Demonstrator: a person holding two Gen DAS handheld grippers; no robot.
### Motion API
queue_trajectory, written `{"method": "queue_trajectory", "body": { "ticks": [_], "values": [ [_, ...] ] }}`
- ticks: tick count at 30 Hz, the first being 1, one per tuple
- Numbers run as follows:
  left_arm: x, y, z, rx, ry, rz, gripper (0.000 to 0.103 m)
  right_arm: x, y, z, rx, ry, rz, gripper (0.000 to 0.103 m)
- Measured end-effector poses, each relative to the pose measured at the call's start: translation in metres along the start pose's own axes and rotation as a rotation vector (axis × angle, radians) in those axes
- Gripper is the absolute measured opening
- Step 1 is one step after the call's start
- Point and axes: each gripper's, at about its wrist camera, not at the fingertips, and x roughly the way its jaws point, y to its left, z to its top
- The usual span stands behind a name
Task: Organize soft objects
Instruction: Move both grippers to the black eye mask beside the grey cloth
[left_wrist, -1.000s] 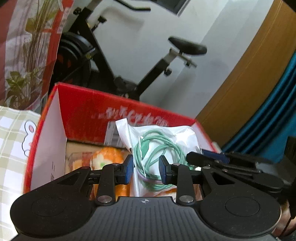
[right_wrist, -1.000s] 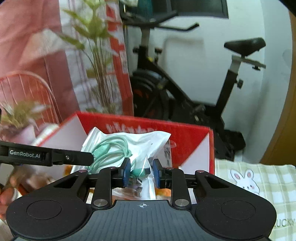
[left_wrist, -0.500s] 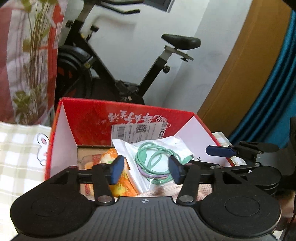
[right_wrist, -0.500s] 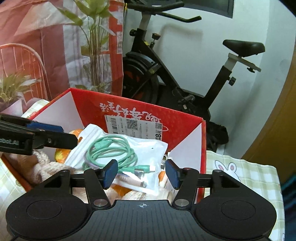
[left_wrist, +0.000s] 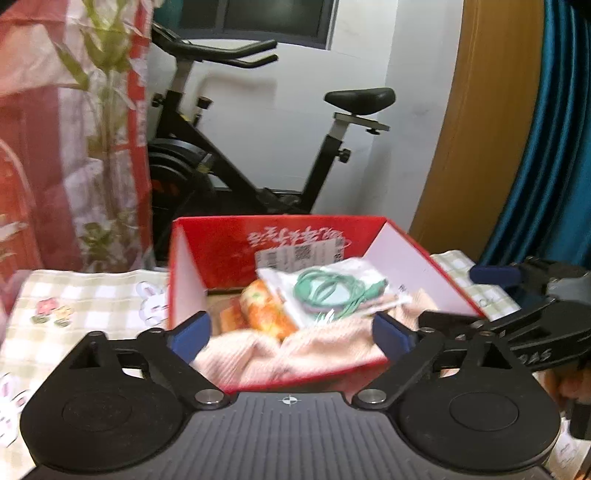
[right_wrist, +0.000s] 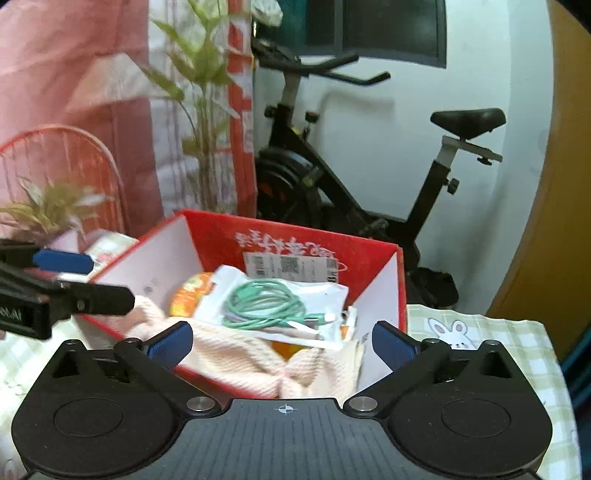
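Both hand-held grippers are held with jaws spread wide and nothing between them: the left hand-held gripper and the right hand-held gripper are each poised just short of the near wall of a red cardboard box.

Inside the box, straight ahead of both, a clear plastic bag of coiled green cable is laid on top of a pink knitted cloth, with an orange patterned soft item seen beside and partly under the bag.

A white shipping label with a QR code is stuck on the box's far inner wall below white printed characters, too blurred to be read.

The box is set on a tabletop covered by a green checked cloth with rabbit prints. Beyond the box an exercise bike is seen against the white wall, and a red-and-pink plant-printed hanging to the left.
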Motion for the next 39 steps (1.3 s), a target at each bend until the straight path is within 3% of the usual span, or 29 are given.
{"method": "queue_trajectory", "body": {
  "ticks": [13, 25, 39],
  "values": [
    [-0.039, -0.006, -0.073, -0.054, 0.073, 0.099, 0.103, -0.051, 0.013, -0.070, 0.055, -0.040, -0.006, 0.103],
    [-0.033, -0.014, -0.130, -0.087, 0.163, 0.130, 0.103, -0.043, 0.032, -0.152, 0.054, 0.028, -0.091, 0.103],
    [-0.018, -0.016, -0.155, -0.096, 0.226, 0.143, 0.103, -0.033, 0.035, -0.179, 0.041, 0.040, -0.122, 0.103]
  ]
}}
